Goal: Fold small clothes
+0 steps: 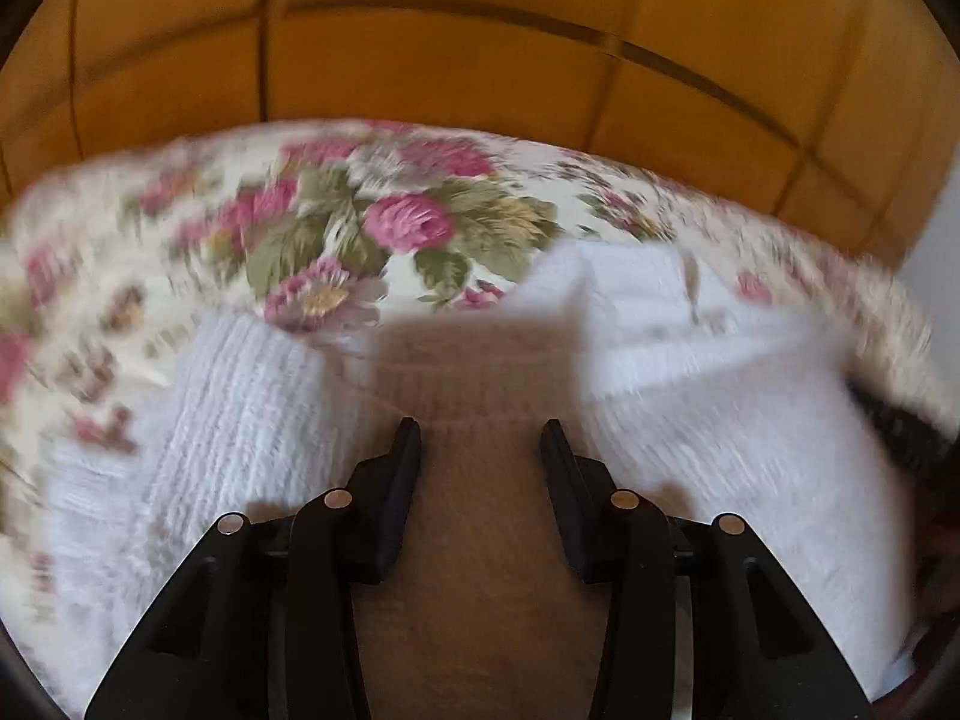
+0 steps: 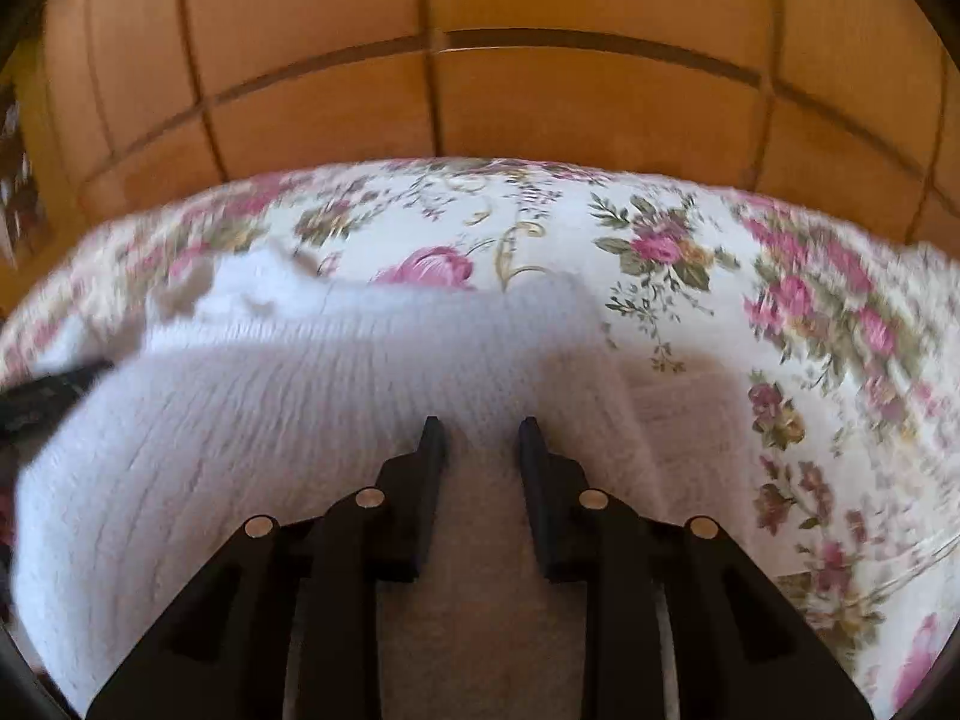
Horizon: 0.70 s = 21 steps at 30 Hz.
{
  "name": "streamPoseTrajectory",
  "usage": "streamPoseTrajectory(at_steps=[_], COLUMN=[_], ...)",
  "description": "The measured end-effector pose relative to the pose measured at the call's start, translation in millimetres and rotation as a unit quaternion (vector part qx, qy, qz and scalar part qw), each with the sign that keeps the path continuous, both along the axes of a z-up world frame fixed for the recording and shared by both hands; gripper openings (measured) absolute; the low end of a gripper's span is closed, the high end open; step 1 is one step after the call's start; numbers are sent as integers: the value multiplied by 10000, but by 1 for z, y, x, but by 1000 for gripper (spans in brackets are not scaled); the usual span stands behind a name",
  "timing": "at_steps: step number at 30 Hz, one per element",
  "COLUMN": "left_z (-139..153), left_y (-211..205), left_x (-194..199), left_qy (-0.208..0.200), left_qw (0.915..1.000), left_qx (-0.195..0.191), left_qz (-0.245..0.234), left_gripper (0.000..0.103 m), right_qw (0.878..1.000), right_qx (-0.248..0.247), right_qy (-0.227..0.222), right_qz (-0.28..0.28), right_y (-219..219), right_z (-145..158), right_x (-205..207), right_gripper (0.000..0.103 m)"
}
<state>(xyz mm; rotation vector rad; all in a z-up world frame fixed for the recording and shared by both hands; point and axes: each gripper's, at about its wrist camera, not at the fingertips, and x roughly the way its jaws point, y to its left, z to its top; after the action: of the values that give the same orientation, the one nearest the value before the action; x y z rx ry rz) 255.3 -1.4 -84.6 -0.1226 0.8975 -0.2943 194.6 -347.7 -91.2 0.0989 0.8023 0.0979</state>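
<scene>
white knit garment point(image 1: 252, 420) lies on floral bedspread point(image 1: 384, 222), partly doubled over; my left gripper point(image 1: 480, 438) and right gripper point(image 2: 480, 435) released, jaws apart above knit; further folds likely remain.

Left wrist view: camera sits just behind the left gripper point(image 1: 480, 432), looking forward and steeply down along its two black fingers, close over the white knitted garment point(image 1: 252, 420) on the flowered bedspread point(image 1: 336, 222). Fisheye — the edges curve and the frame is motion-blurred. Top of frame faces the wooden panelled wall point(image 1: 450, 66).

Right wrist view: same mounting behind the right gripper point(image 2: 477, 429), same downward tilt, equally close to the white knitted garment point(image 2: 270, 396). It faces the wooden panelled wall point(image 2: 540, 102) too.

Shared: garment, flowered bedspread point(image 2: 660, 252) and wall. A blurred dark shape enters at each view's inner edge — cannot tell what.
</scene>
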Motion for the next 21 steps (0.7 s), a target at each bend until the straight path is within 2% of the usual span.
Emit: streamPoseTrajectory(at_steps=[6, 8, 9, 10, 12, 14, 18, 21], left_z=[2, 7, 9, 14, 20, 24, 24, 22], left_y=[6, 10, 11, 12, 13, 17, 37, 53], left_x=[-9, -21, -26, -36, -49, -64, -75, -83], left_qy=[-204, -321, -397, -539, -833, -1022, -968, -975], left_qw=[9996, 9983, 9976, 9970, 9959, 9943, 9929, 9885], left_qx=[-182, -464, -545, -540, -355, -132, 5, 285], left_qz=[-82, -115, -133, -114, 52, 282, 689, 1121], left_gripper=[43, 53, 63, 80, 93, 93, 93, 93], right_qw=[9998, 9997, 9997, 9997, 9997, 9996, 9995, 9994], right_qx=[125, 148, 130, 97, -9, -73, -71, -92], right_qy=[-137, -175, -194, -213, -249, -272, -290, -315], right_qz=[-43, -40, -37, -39, -46, -53, -59, -67], right_y=[-3, -4, -2, -1, 2, 4, 4, 4], right_z=[1, 1, 2, 2, 2, 2, 3, 3], right_x=[-2, -3, -2, -3, -5, -6, -7, -8], right_gripper=[24, 25, 25, 26, 26, 27, 27, 28])
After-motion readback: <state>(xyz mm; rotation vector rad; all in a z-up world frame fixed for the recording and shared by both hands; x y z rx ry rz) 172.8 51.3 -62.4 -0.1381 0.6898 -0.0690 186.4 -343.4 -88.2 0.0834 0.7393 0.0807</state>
